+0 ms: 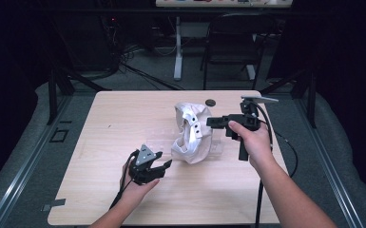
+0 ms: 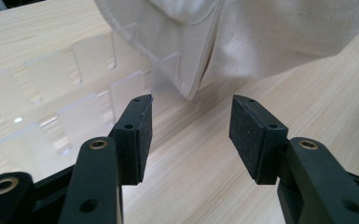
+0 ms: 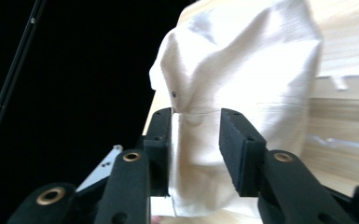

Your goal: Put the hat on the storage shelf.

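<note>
Right hand-held gripper (image 1: pixel 210 122) level at the far side of the white cloth cap (image 1: pixel 192 133), jaws parted, a fold of cap fabric between the pads (image 3: pixel 238 149) but not pinched. Left hand-held gripper (image 1: pixel 164 165) low over the tabletop (image 1: pixel 100 142), jaws spread wide, nothing between them, just short of the cap's near edge.

Cap standing crumpled at mid-tabletop, draped over a clear plastic slotted stand (image 2: pixel 74 93).

Risks, as judged: cap unsupported by either hand-held gripper, so liable to slump or slide off the stand. Loose fold likely to catch on a right pad during withdrawal and drag the cap over. Clear stand hard to see; a low left approach could strike and shift it.

Surroundings: small dark round object (image 1: pixel 210 102) near the far tabletop edge, behind the cap, clear of both. Chair (image 1: pixel 233 42) beyond the tabletop, well apart.
</note>
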`<state>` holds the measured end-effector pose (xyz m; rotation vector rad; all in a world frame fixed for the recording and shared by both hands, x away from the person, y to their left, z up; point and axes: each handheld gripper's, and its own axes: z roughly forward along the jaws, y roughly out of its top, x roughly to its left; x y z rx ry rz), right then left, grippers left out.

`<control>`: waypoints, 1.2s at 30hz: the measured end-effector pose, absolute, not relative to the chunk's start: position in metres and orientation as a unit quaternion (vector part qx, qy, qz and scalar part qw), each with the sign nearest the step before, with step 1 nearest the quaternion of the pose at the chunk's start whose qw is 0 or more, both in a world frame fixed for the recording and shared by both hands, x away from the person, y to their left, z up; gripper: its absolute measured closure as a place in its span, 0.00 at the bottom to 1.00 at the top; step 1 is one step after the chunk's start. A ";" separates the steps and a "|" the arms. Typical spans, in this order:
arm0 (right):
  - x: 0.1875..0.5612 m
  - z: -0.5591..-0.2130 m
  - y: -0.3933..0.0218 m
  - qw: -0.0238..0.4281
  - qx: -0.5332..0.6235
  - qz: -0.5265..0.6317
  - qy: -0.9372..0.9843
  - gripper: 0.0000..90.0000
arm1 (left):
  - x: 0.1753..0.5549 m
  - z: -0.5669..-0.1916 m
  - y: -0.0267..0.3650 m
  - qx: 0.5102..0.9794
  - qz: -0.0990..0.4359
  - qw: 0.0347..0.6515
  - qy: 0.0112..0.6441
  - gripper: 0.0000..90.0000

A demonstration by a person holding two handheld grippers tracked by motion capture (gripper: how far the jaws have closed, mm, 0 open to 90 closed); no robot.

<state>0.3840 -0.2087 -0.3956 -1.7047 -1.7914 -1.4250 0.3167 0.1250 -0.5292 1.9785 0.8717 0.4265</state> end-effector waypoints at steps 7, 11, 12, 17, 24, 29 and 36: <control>0.374 -0.396 -0.225 0.124 -0.598 -0.489 -0.623 0.68 | 0.313 -0.532 0.150 0.798 0.177 0.444 0.367 0.55; 0.371 -0.398 -0.231 0.115 -0.601 -0.486 -0.624 0.67 | 0.313 -0.529 0.170 0.784 0.176 0.452 0.387 0.54; 0.370 -0.398 -0.232 0.113 -0.599 -0.485 -0.627 0.67 | 0.312 -0.530 0.174 0.783 0.176 0.451 0.391 0.54; 0.368 -0.398 -0.233 0.110 -0.601 -0.488 -0.624 0.66 | 0.313 -0.531 0.186 0.777 0.182 0.448 0.404 0.54; 0.365 -0.397 -0.230 0.100 -0.592 -0.486 -0.635 0.64 | 0.318 -0.535 0.201 0.765 0.183 0.445 0.427 0.54; 0.363 -0.401 -0.230 0.086 -0.588 -0.481 -0.644 0.58 | 0.320 -0.539 0.200 0.764 0.182 0.445 0.431 0.54; 0.358 -0.409 -0.235 0.072 -0.588 -0.473 -0.652 0.57 | 0.320 -0.541 0.199 0.766 0.185 0.443 0.428 0.54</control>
